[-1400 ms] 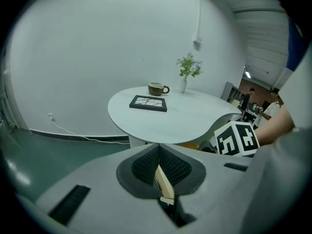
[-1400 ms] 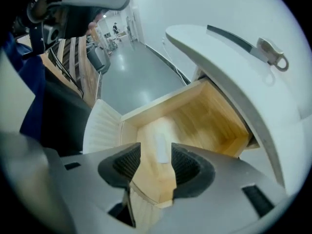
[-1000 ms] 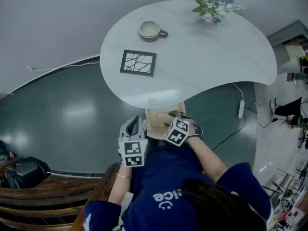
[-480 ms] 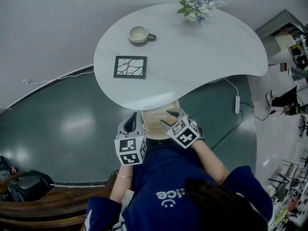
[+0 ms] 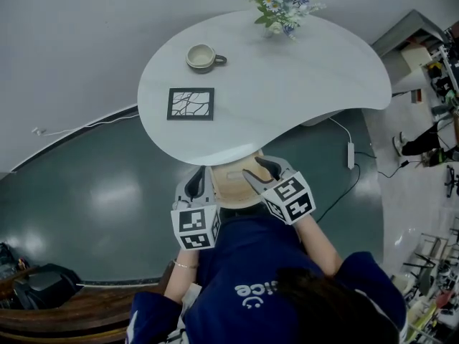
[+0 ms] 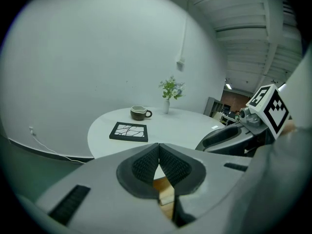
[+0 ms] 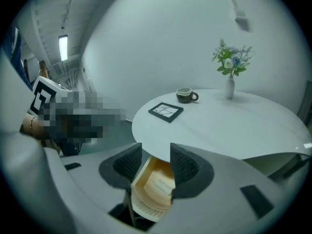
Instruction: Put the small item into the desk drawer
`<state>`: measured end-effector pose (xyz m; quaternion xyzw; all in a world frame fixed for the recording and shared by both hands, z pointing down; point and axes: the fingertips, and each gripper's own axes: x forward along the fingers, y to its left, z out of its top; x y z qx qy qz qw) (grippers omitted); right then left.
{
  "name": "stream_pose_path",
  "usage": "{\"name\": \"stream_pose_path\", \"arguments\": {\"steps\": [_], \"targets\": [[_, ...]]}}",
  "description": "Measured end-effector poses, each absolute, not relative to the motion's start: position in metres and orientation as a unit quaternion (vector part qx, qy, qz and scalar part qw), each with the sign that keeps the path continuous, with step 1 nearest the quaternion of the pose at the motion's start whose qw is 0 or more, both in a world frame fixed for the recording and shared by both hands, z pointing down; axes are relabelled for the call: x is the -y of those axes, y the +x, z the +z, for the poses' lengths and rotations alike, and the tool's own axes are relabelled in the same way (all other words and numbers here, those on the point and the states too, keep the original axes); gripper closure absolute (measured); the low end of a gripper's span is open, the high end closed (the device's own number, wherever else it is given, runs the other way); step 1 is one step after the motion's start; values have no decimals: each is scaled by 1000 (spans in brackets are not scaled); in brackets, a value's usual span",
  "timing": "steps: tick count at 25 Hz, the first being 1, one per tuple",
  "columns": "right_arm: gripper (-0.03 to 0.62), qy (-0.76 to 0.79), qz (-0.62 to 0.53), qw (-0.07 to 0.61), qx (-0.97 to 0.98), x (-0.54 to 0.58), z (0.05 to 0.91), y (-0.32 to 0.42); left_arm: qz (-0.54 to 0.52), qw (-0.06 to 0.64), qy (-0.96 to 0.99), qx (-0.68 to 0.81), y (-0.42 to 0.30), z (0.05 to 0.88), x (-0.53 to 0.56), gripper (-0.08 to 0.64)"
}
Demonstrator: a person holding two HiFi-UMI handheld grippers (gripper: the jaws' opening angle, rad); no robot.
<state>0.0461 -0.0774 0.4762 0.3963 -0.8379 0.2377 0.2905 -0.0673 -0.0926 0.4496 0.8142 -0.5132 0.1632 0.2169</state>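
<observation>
**A:** Head view first: what is biggest?

**B:** The white worktop (image 5: 287,84), with its wooden drawer (image 5: 228,196) pulled open at the near edge.

**A:** And the tools?

**B:** The left hand-held gripper (image 6: 158,147) has its jaws pressed together, empty. The right hand-held gripper (image 7: 156,157) hangs over the drawer, spread. Its jaws have just been closing slightly, with nothing between them.

**A:** The small item (image 7: 162,184)?

**B:** Pale and flat, lying inside the drawer.
</observation>
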Motion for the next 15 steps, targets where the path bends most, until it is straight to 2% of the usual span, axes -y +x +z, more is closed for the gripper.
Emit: {"name": "stream_pose_path", "arguments": {"steps": [6, 10, 15], "targets": [[411, 446, 215, 225, 839, 88, 434, 54, 151, 192, 828, 505, -64, 427, 94, 557], [424, 464, 201, 208, 837, 93, 418, 57, 149, 188, 835, 495, -56, 419, 93, 557], [530, 480, 205, 184, 833, 95, 413, 60, 146, 186, 839, 490, -51, 416, 87, 557]]}}
